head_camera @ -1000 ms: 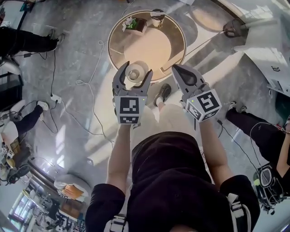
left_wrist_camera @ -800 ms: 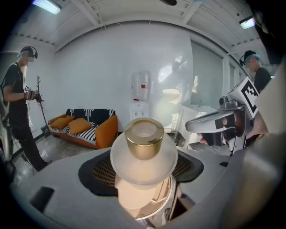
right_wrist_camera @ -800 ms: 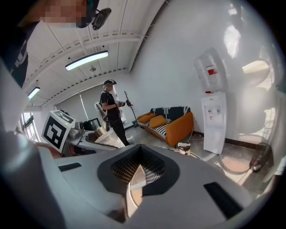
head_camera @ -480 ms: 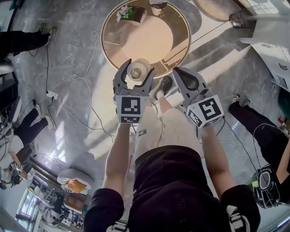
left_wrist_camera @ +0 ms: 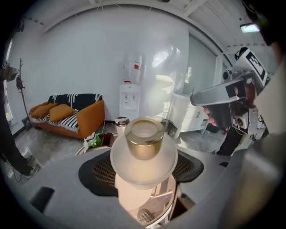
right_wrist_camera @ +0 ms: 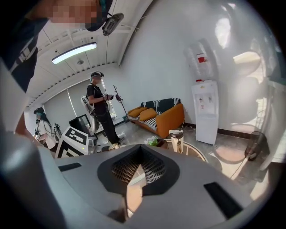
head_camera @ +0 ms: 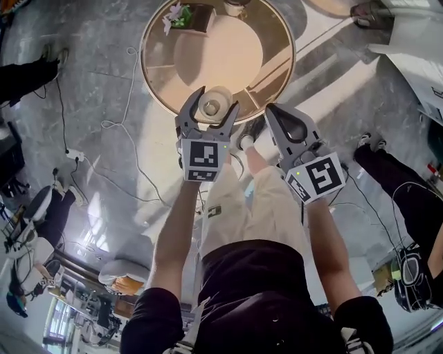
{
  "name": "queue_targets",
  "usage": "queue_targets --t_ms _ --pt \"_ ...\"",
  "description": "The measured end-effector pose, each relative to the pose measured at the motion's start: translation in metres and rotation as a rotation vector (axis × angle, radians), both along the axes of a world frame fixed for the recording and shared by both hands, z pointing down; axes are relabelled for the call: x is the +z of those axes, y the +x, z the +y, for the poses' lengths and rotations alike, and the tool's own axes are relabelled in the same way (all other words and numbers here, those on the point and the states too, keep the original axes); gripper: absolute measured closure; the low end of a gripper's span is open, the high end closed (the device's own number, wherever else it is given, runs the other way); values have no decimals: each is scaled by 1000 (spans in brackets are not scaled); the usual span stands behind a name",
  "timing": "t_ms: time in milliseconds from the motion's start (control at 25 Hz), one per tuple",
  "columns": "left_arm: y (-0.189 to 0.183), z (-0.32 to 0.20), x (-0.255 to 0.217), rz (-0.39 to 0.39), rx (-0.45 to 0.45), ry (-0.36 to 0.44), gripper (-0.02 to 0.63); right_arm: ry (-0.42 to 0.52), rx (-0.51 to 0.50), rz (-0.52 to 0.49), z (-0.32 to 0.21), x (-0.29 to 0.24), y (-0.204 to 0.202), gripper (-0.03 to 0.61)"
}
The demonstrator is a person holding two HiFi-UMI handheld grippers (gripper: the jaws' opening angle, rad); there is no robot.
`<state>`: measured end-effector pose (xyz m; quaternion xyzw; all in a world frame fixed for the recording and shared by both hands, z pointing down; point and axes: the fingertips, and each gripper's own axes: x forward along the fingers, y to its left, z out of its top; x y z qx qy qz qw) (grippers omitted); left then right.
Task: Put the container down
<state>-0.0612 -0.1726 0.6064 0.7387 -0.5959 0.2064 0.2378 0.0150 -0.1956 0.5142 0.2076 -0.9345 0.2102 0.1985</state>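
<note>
A frosted white container point(head_camera: 213, 97) with a gold neck point(left_wrist_camera: 144, 139) sits between the wide-set jaws of my left gripper point(head_camera: 210, 109), which is shut on its round body. In the head view it hangs over the near rim of the round tan table point(head_camera: 221, 59). Seen from the left gripper view, the container stands upright, with the table top below and behind it. My right gripper point(head_camera: 272, 112) is to the right of the container, apart from it, jaws together and holding nothing. The right gripper view shows only a thin slit between its pads point(right_wrist_camera: 147, 167).
On the table's far side stand a small plant in a dark box point(head_camera: 181, 15) and a tumbler point(right_wrist_camera: 177, 139). Cables point(head_camera: 131, 159) run across the marble floor. People stand at the left point(head_camera: 28, 69) and right point(head_camera: 401, 187). An orange sofa point(right_wrist_camera: 161, 117) and a water dispenser point(right_wrist_camera: 205, 109) line the wall.
Both grippers have sunk toward the table, which now looks larger and closer. The container stays in the left gripper's jaws. The right gripper stays shut beside it.
</note>
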Motion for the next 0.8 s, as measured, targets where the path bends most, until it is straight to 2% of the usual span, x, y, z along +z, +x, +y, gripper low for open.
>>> queue_targets --t_ms 360,800 --pt "-1 -28 74 -11 136 -20 278 -23 81 27 -20 60 -18 577" --pt "-29 -62 157 -89 156 -78 278 -65 130 84 -39 111 -22 577"
